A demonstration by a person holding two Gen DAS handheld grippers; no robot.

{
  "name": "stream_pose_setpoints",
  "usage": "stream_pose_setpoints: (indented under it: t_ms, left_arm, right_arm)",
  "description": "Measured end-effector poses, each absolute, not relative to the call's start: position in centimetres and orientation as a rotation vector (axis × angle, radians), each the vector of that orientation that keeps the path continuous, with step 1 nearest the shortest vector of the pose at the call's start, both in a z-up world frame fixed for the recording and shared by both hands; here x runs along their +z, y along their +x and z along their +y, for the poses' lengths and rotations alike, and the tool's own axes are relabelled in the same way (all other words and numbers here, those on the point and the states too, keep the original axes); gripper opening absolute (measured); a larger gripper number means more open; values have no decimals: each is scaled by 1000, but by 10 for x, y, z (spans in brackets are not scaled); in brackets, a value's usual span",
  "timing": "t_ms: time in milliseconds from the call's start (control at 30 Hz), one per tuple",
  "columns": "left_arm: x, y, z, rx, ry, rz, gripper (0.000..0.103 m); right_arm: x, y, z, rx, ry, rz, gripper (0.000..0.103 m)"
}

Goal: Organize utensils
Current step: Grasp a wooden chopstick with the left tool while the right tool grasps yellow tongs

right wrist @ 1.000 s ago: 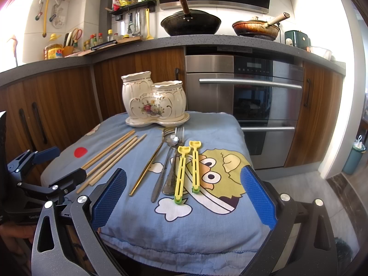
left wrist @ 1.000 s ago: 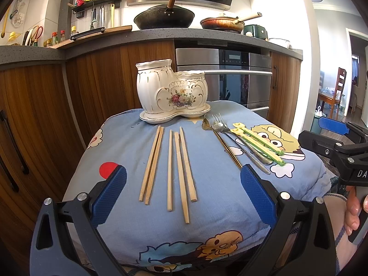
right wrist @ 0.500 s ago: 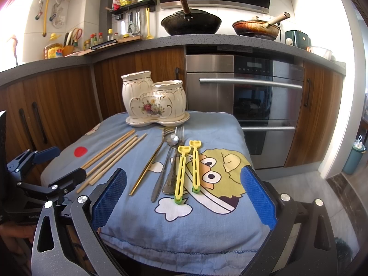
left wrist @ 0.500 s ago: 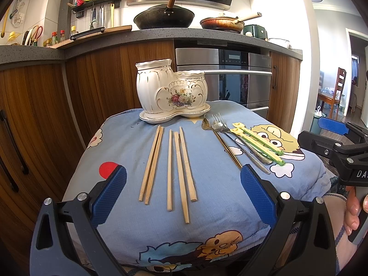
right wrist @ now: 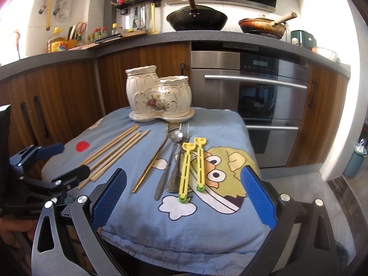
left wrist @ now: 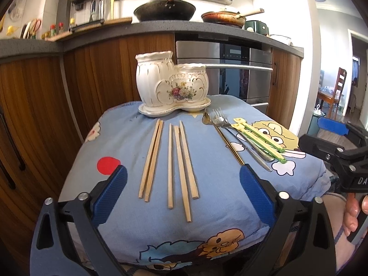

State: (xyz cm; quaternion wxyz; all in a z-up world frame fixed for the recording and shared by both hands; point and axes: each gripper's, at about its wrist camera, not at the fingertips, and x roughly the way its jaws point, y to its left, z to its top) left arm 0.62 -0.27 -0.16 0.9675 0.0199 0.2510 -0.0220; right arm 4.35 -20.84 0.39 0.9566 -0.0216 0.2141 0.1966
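Two open tools face utensils laid flat on a cloth-covered bench, nothing picked up yet.

The chopsticks point(left wrist: 170, 161) lie straight ahead of the left tool point(left wrist: 182, 195), long axis along its fingers; its jaws have just closed slightly, empty. The right tool point(right wrist: 182, 197), also wide open and empty, faces the fork and spoons point(right wrist: 172, 158) and yellow-green clips point(right wrist: 192, 165). The ceramic holder point(left wrist: 172, 85) stands upright beyond them.
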Motion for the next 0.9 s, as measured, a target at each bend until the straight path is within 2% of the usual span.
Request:
stream_pose_setpoints:
  t_ms: [133,200,267,300,567,767,900]
  left_arm:
    - [-4,19,12,-63,-26,578,71]
    - [-3,26,19,-54,-32,600,65]
    - [0,34,25,-48,-29,616,60]
    - [1,37,27,-45,-25,620,56]
    - [-5,62,48,-46,-69,691,53]
    - [-4,72,56,-56,-87,721,51]
    - [2,86,58,-33,-29,728,41]
  right_arm:
    - [3,57,-219,442,30,483,94]
    - [3,66,-226,458,83,512,88]
    - [4,75,-230,459,106,530,70]
    - [6,83,-232,448,104,539,67]
    - [-3,143,-220,449,-4,673,41]
    - [-14,169,-203,464,-102,752,35]
    - [-23,177,-200,462,-125,789,30]
